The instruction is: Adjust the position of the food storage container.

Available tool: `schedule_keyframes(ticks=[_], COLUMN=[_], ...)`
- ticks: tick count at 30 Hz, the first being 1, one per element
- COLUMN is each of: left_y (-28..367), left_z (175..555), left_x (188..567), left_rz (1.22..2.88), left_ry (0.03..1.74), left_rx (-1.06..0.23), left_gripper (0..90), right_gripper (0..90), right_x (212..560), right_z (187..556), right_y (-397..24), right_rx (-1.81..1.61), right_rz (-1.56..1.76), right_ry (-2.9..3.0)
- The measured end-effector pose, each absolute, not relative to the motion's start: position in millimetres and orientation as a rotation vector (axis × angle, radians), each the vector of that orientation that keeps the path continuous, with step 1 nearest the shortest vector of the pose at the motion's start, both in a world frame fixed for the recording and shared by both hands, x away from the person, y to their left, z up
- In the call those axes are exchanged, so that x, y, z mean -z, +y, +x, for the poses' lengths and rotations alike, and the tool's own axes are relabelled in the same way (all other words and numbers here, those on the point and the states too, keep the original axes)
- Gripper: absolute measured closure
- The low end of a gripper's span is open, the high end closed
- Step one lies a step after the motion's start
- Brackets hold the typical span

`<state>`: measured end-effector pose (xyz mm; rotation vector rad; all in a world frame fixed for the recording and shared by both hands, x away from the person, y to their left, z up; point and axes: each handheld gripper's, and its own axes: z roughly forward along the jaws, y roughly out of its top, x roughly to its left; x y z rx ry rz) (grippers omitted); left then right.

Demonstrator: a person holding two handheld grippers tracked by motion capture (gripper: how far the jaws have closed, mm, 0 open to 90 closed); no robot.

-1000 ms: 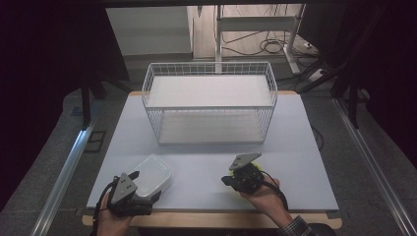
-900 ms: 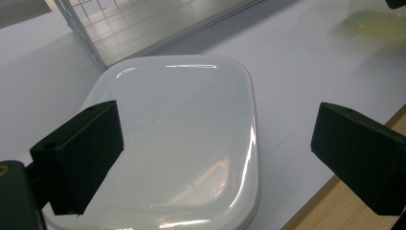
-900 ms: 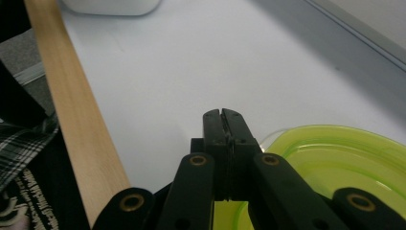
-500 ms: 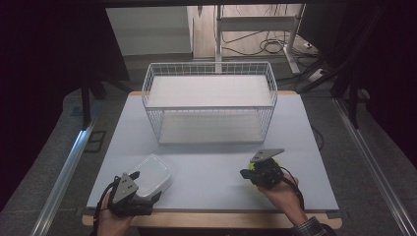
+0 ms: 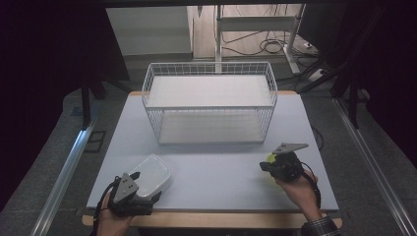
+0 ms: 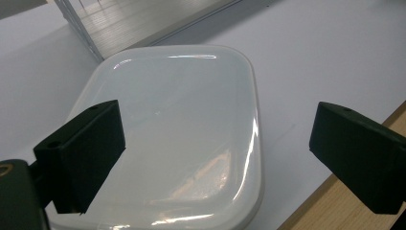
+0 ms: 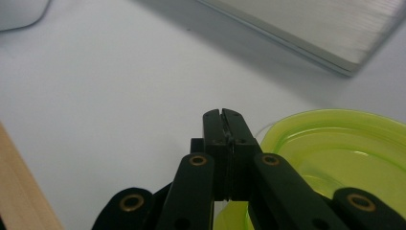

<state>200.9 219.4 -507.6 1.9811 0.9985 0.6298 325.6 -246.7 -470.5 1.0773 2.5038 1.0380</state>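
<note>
A white, glossy, rounded-square lid lies flat at the near left of the pale table. My left gripper stands open over its near edge. In the left gripper view the lid lies between and below the jaws of the left gripper, and the pads do not touch it. My right gripper is at the near right, pointing left, with its jaws pressed together. In the right gripper view a yellow-green round dish lies just under and beside the shut right gripper. I cannot tell whether its rim is pinched.
A white wire basket stands across the far middle of the table; its base shows in the left gripper view and the right gripper view. A wooden strip runs along the near edge. Dark floor and metal rails flank the table.
The right hand and its gripper have moved to the right along the near part of the table, and a yellow-green patch stays at the jaws. The left gripper and the white lid have kept still.
</note>
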Motion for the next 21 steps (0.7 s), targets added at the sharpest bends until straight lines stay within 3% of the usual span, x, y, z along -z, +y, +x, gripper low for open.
schedule_keyframes(ticks=[5, 13, 14, 21], left_y=[220.1, 235.0, 239.7, 264.2], left_z=[201.5, 196.3, 195.1, 194.2], left_x=[507.0, 495.5, 493.3, 494.5], left_rz=[1.990, 1.940, 1.920, 1.892], left_ry=[1.027, 1.084, 1.101, 1.193], left_rx=[-0.626, -0.625, -0.629, -0.635], left_gripper=[5.5, 15.0, 17.8, 63.2], right_gripper=[89.3, 87.1, 87.0, 86.5], right_x=[471.7, 468.7, 468.9, 470.1], right_z=[329.4, 324.8, 324.4, 322.8], right_y=[-258.0, -247.2, -246.0, -239.2], right_rx=[-1.038, -1.046, -1.045, -1.039], right_rz=[1.134, 1.080, 1.078, 1.055], right_ry=[2.474, 2.474, 2.474, 2.483])
